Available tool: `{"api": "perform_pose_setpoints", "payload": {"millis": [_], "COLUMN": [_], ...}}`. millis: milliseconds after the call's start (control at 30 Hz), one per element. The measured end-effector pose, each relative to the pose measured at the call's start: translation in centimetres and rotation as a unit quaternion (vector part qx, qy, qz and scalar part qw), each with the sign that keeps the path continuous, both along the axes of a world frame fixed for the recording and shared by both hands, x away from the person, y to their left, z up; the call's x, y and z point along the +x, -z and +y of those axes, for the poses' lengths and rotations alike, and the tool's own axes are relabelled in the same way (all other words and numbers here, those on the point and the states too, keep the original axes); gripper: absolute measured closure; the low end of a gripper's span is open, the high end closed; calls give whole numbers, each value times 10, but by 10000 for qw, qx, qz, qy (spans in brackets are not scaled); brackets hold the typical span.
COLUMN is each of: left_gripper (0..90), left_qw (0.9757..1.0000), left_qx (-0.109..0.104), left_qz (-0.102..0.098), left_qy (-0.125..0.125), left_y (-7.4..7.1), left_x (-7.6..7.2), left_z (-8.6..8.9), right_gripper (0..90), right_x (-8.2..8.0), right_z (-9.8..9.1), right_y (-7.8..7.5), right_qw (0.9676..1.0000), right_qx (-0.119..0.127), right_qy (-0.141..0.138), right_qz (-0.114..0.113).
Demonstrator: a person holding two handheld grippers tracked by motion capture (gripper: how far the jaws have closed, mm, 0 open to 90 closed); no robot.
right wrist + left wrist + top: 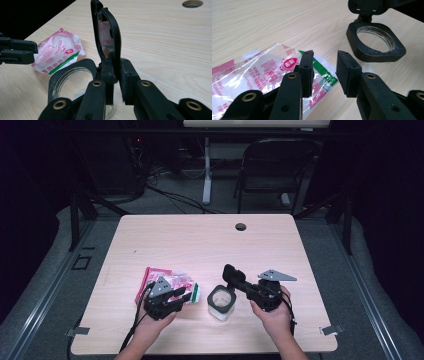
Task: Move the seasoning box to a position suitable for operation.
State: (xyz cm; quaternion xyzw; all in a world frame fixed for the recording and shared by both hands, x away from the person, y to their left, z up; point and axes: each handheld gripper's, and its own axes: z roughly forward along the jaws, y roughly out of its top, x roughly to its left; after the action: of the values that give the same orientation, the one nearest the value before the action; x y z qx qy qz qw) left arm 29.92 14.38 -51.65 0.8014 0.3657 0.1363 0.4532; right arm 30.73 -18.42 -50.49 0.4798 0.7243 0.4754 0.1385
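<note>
Your right gripper (116, 82) is clamped on the hinged black lid (107, 35) of the clear jar (221, 301), holding that lid upright above the open mouth; the jar stands on the table (210, 240) near the front edge, between your 2 hands; your left gripper (325, 72) is released, its jaws apart with nothing pinched, poised just over the green-edged end of the red-and-white plastic packet (262, 72), which lies flat just left of the jar.

Dark room, grey carpet (165, 202), black folding chair (272, 167) behind table (200, 240)
</note>
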Motion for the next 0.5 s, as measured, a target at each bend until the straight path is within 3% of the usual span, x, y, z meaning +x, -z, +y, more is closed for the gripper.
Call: {"api": "perform_pose_setpoints", "payload": {"millis": [500], "left_gripper": [637], "left_qw": [9999], "left_qx": [-30], "left_qz": [-37], "left_qy": [-115], "left_y": [-1], "left_x": [4], "left_z": [8], "right_gripper": [840], "right_x": [3], "right_z": [-5], "right_y": [-2], "right_qw": [9998], "right_qx": [70], "right_qy": [169], "right_qz": [-8]}}
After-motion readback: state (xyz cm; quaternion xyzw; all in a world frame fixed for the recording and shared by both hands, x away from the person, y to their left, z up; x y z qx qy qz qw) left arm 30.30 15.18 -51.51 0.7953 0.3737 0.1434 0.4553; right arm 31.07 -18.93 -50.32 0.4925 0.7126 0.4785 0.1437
